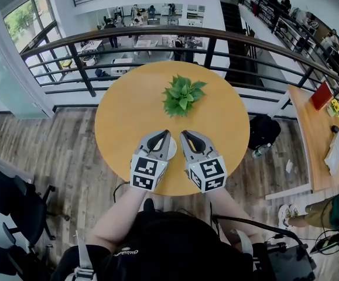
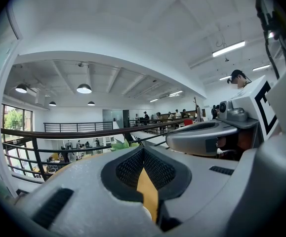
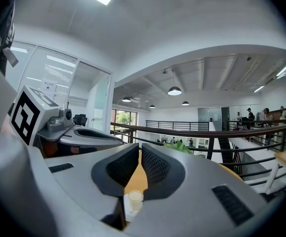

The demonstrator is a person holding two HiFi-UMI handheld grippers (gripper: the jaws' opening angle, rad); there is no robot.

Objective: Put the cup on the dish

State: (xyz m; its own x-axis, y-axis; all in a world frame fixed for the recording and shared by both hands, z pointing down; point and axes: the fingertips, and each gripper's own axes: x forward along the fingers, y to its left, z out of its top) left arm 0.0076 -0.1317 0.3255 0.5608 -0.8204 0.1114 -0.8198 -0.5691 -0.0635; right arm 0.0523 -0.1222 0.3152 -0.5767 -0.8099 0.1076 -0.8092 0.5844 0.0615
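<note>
Round and orange-brown, the counter [image 1: 128, 110] stands on a mezzanine against a dark railing [image 1: 157, 34], with an open office floor far below and grey plank floor [image 1: 58, 151] around it. A small potted plant [image 1: 182, 95] sits at its middle, well apart from my work.

Both tools are near the edge closest to me. The left hand-held gripper [image 1: 163, 134] has its jaws pressed together on nothing, and the right hand-held gripper [image 1: 184, 135] is the same, closed and empty. Between them a sliver of the white dish [image 1: 172, 149] shows. In the right gripper view the small pale cup [image 3: 135, 197] stands upright on that dish, seen through the gap under the jaws, so I judge the placing done.

My worry is the way out. The tools flank the dish closely, and a sideways drift could clip its rim or knock the cup, which looks light, over. The dish also lies near the counter's edge, so a nudge toward me might send both off.
</note>
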